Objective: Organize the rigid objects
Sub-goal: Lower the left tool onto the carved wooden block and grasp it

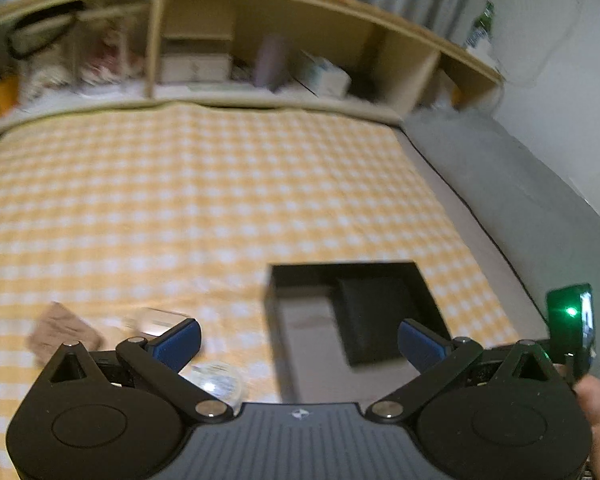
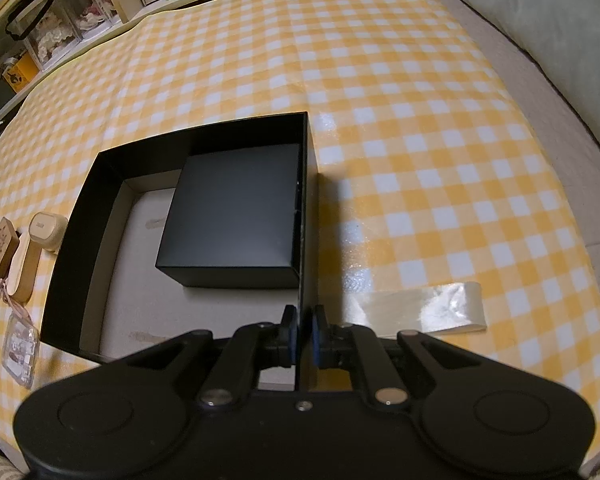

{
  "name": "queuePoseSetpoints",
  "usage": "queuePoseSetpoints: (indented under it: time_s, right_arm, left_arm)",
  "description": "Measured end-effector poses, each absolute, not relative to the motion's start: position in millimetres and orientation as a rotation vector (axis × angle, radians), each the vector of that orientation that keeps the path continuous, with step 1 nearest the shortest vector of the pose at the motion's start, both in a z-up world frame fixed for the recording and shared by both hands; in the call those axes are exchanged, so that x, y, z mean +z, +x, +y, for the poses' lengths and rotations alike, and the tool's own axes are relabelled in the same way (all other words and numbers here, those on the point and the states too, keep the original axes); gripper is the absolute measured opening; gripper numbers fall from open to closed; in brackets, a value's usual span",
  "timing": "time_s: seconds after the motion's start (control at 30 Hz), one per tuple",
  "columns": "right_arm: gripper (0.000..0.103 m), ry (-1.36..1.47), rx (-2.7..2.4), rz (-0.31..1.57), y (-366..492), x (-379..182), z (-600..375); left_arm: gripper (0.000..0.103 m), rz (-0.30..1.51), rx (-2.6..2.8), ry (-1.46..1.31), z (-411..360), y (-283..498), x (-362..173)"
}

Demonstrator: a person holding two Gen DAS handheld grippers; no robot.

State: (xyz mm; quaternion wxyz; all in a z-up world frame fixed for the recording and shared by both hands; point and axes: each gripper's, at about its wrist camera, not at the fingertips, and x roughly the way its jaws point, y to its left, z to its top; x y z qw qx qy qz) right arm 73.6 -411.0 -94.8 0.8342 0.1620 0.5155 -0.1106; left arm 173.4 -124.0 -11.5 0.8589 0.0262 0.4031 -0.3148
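Here the open black tray (image 2: 80,216) lies on the yellow checked cloth (image 2: 420,120), a smaller black box (image 2: 232,208) in its far right corner. The right claw (image 2: 303,332) pinches the tray's right wall near the front. Only this view shows the wooden brush (image 2: 24,264) and cream case (image 2: 48,232), left of the tray. The left claw (image 1: 300,340) hovers spread wide, tray (image 1: 272,300) between its fingers, blurred clear items (image 1: 220,384) just beside.

No writing can be read anywhere; the small print on the cream rounded plastic case (image 2: 48,232) is too blurred to make out.
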Motion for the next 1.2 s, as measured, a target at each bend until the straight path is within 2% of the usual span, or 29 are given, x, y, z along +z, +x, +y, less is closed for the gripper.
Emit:
queuePoseSetpoints:
  time_s: [0.17,0.37,0.67,0.97,1.2]
  right_arm:
    - [0.008,0.346,-0.234,1.091,74,-95,-409]
    - [0.008,0.342,-0.234,1.093,74,-95,-409]
    - [0.008,0.337,-0.235,1.096,74,-96,-410]
    - [0.008,0.331,-0.233,1.1,73,-98,-411]
    - [0.008,0.319,-0.223,1.109,70,-105,-424]
  left_arm:
    - [0.103,0.771,-0.563,0.053,-92,184,-11]
    - [0.103,0.771,-0.396,0.003,-54,206,-18]
    - [0.103,0.915,-0.151,-0.178,-3,254,-46]
    - [0.103,0.875,-0.297,0.104,6,292,-75]
    - [0.103,0.835,-0.533,0.416,-5,290,-98]
